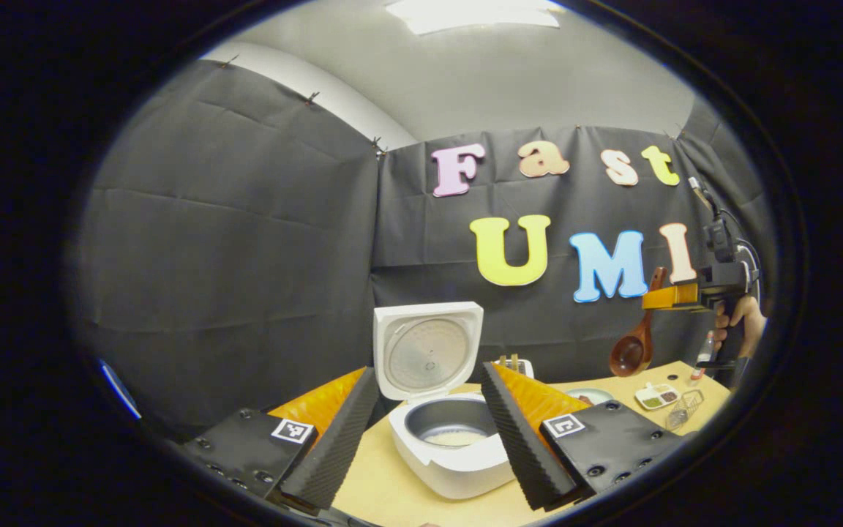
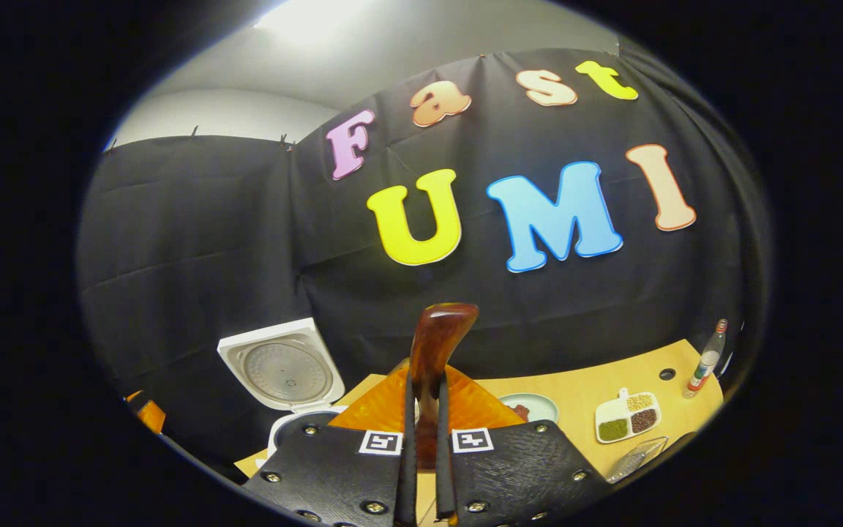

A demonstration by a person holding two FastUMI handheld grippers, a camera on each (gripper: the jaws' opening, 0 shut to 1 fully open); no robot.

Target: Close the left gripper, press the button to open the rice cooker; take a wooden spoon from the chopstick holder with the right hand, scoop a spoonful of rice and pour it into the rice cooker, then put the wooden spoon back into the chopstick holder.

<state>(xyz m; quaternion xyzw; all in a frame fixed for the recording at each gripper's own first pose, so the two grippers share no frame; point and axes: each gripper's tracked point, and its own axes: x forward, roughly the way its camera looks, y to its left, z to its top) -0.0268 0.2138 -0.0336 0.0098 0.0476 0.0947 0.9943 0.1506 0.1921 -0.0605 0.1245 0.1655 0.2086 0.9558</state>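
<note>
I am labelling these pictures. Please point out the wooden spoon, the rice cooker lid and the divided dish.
Wooden spoon (image 1: 630,353), left gripper view, on its bowl.
Rice cooker lid (image 1: 427,351), left gripper view, on the round inner plate of the open lid.
Divided dish (image 2: 628,421), right gripper view, on the middle, between its compartments.

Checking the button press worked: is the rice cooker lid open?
Open: the rice cooker lid stands upright, inner pot exposed.
</note>
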